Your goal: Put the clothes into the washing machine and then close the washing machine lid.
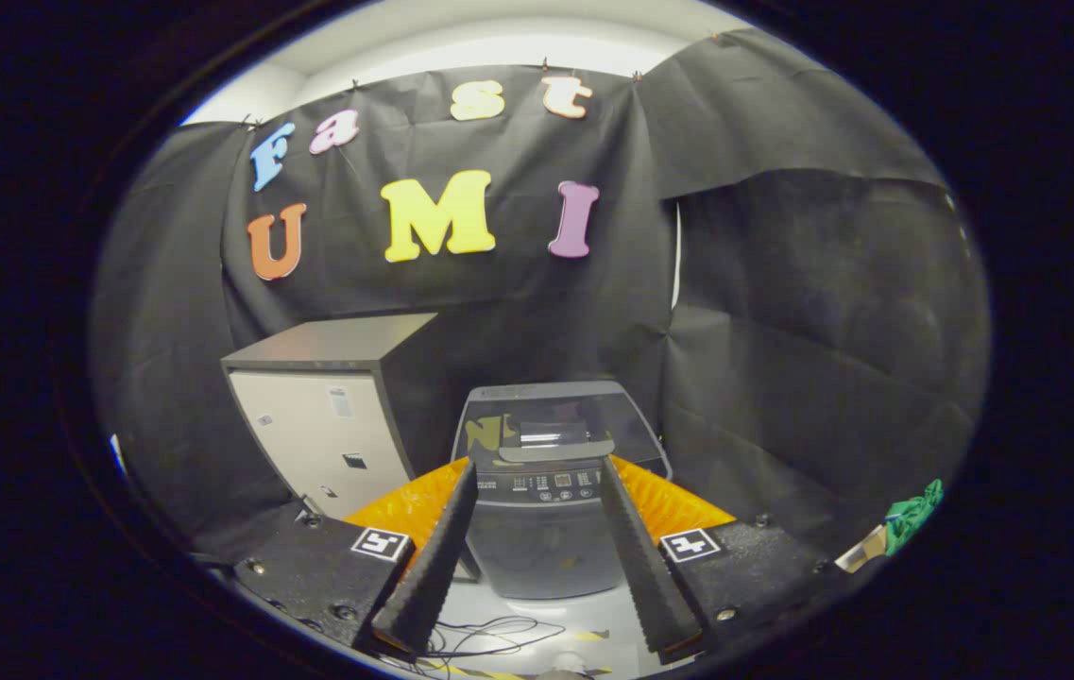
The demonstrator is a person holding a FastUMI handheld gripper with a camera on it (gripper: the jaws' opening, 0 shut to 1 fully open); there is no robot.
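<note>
A grey top-loading washing machine (546, 510) stands on the floor straight ahead, beyond my fingers, its dark glass lid (555, 420) lying shut on top. Its control panel (551, 487) shows in the gap between the fingers. My gripper (537, 619) is open, well apart from the machine, with nothing between the fingers. A green piece of cloth (914, 515) shows far off to the right, beside the right finger's mount, lying on a pale edge.
A beige cabinet with a dark top (329, 425) stands left of the washing machine. Black cloth walls close the booth behind and at both sides. Loose black cables (489, 637) and yellow-black tape lie on the pale floor below the fingers.
</note>
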